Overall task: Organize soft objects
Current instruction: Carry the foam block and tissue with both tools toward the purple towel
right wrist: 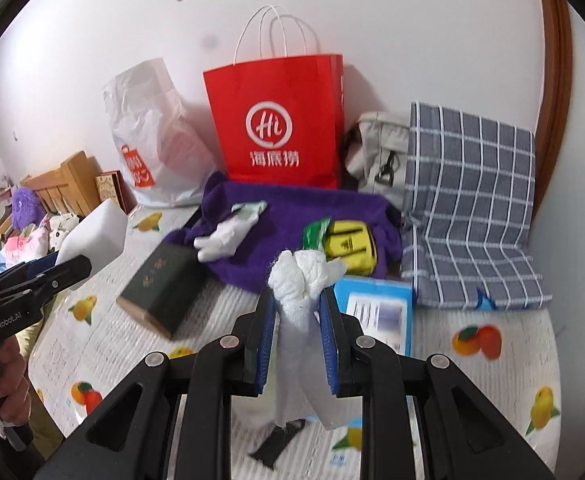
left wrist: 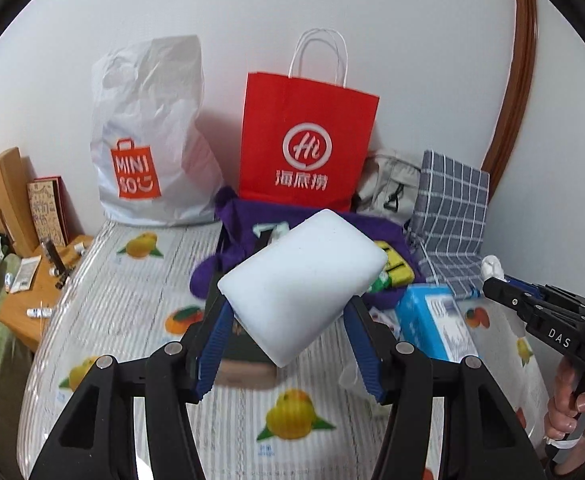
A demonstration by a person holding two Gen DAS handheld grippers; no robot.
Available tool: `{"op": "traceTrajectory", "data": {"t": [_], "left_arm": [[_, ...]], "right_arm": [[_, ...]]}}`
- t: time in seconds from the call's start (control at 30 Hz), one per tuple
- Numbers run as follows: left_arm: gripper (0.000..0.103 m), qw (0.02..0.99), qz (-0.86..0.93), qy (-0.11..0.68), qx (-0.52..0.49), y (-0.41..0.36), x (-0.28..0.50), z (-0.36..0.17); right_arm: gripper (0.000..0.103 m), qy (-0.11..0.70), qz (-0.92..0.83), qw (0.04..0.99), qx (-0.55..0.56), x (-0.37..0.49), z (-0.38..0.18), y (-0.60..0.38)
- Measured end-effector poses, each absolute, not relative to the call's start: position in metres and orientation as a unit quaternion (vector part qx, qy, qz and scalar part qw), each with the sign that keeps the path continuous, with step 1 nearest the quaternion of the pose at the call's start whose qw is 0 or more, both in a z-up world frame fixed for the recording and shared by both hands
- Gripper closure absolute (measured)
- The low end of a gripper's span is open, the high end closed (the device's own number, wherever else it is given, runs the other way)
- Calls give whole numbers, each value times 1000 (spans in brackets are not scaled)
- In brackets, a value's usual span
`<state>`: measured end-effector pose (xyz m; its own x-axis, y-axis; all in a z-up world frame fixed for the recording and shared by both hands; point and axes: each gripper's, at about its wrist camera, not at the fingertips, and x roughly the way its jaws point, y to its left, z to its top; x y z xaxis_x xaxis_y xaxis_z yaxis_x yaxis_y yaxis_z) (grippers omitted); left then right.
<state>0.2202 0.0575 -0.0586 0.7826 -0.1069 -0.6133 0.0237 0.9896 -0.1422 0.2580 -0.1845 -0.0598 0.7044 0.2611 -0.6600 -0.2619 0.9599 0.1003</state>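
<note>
While both hands hold their tools above the fruit-print tablecloth [left wrist: 124, 300], the left gripper [left wrist: 288, 304] is clamped about half-wide on a white sponge block [left wrist: 304, 276], raised clear over the table's middle. With jaws much closer together, the right gripper [right wrist: 297, 320] pinches a crumpled white cloth [right wrist: 298, 280], whose tail hangs below, near the blue box [right wrist: 376, 312] and purple towel [right wrist: 292, 216].

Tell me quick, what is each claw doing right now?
Left claw: closed on a white foam block.
Right claw: closed on a crumpled white tissue.
</note>
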Motion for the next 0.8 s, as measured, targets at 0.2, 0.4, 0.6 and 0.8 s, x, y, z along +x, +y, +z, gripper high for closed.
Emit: {"op": "traceTrajectory", "data": {"t": [0.2, 0.4, 0.6, 0.8], "left_arm": [[48, 946, -26, 320, -52, 53, 246, -41], [48, 944, -24, 324, -54, 50, 272, -37], [48, 942, -23, 329, -55, 47, 298, -32], [48, 941, -10, 336, -45, 46, 326, -34]], "right_arm": [[81, 348, 145, 926, 1, 288, -35, -185], [81, 339, 150, 928, -9, 316, -22, -177], [81, 332, 168, 928, -6, 354, -14, -166], [81, 333, 178, 926, 14, 387, -23, -163]]}}
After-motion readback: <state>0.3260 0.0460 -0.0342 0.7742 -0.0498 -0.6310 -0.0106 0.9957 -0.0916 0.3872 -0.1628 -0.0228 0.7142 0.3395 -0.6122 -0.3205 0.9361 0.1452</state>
